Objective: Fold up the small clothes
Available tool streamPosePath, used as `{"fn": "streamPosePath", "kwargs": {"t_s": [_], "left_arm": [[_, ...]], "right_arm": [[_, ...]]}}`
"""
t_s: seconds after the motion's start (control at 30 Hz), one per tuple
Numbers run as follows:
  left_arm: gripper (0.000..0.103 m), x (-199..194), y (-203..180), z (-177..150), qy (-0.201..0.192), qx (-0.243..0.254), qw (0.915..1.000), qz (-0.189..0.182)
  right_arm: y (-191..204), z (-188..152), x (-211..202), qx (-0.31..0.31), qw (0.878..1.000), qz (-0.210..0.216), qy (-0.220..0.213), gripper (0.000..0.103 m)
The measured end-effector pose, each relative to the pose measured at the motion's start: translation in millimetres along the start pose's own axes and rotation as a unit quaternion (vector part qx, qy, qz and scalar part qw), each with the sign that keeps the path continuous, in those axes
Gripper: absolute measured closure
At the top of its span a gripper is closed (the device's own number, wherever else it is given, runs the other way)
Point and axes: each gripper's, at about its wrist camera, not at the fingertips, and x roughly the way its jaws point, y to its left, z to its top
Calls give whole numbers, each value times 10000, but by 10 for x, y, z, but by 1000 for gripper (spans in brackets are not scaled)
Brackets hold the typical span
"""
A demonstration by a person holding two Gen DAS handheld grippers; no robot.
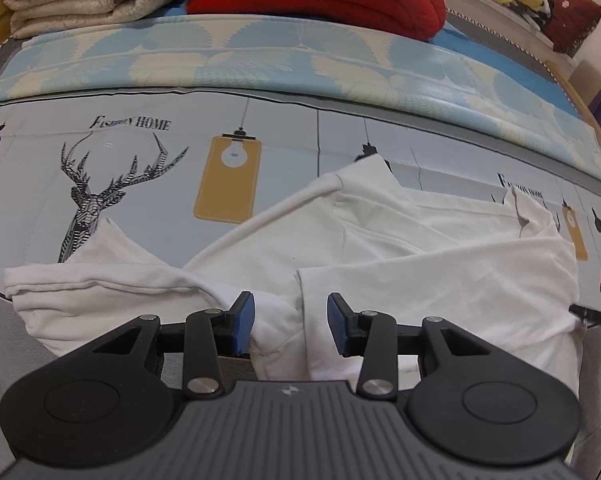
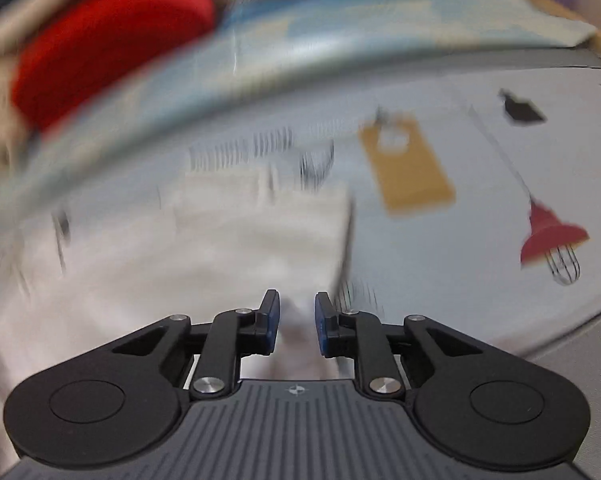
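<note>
White shirt (image 1: pixel 380 240) spread on the printed mat (image 1: pixel 160 168), lying long from left to right, partly folded. Left claw (image 1: pixel 290 322) low over the near edge, jaws apart, a cloth fold between them, not pinched. Right claw (image 2: pixel 296 320) at the shirt's near right corner, jaws apart, nothing clamped; view blurry. Both claws close to the near edge.

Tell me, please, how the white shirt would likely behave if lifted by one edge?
The white shirt would probably drape and sag: it lies limp, in soft creases and overlapping folds. It looks thin, so likely light. Its loose layers would probably slide apart, undoing the fold on the mat.
</note>
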Motion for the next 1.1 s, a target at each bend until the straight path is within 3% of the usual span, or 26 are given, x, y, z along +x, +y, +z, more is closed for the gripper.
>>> {"fn": "streamPosePath", "kwargs": {"t_s": [0.07,0.13,0.17,0.2,0.27,0.37,0.5,0.63,0.73,0.77,0.87,1.1], "left_arm": [[58,-43,52,1,-31,-69,10000,8],[58,-90,96,-5,-62,-99,9999,-3],[58,-113,122,-8,-75,-125,9999,-10],[58,-137,158,-14,-83,-174,9998,-17],[58,-183,227,-21,-105,-278,9996,-28],[58,-290,391,-12,-208,-486,9986,-32],[58,-452,697,-4,-406,-827,9957,51],[59,-616,1100,-72,-691,-1209,9887,561],[70,-672,1421,-144,-735,-1668,9809,672],[77,-692,1511,-162,-763,-1798,9785,660],[81,-753,1752,-217,-841,-2117,9710,726],[81,-667,2074,-268,-721,-2562,9621,593]], "right_arm": [[-91,-96,-88,356,9992,116,-152,69],[-147,-137,-211,484,9967,299,-582,70],[-154,-184,-178,421,9982,103,-411,70],[-148,-242,-127,329,9992,-161,-143,63],[-110,-306,-215,307,9989,-288,-228,62],[81,-281,-644,424,9931,-440,-998,62],[337,-330,-1281,699,9791,27,-1910,61],[742,-490,-1706,458,9680,369,-2439,55],[1045,-612,-1826,135,9601,269,-2782,55],[1110,-656,-1846,144,9587,304,-2823,56],[1299,-682,-1884,358,9556,551,-2872,56],[1656,-633,-1786,36,9535,897,-2877,66]]}}
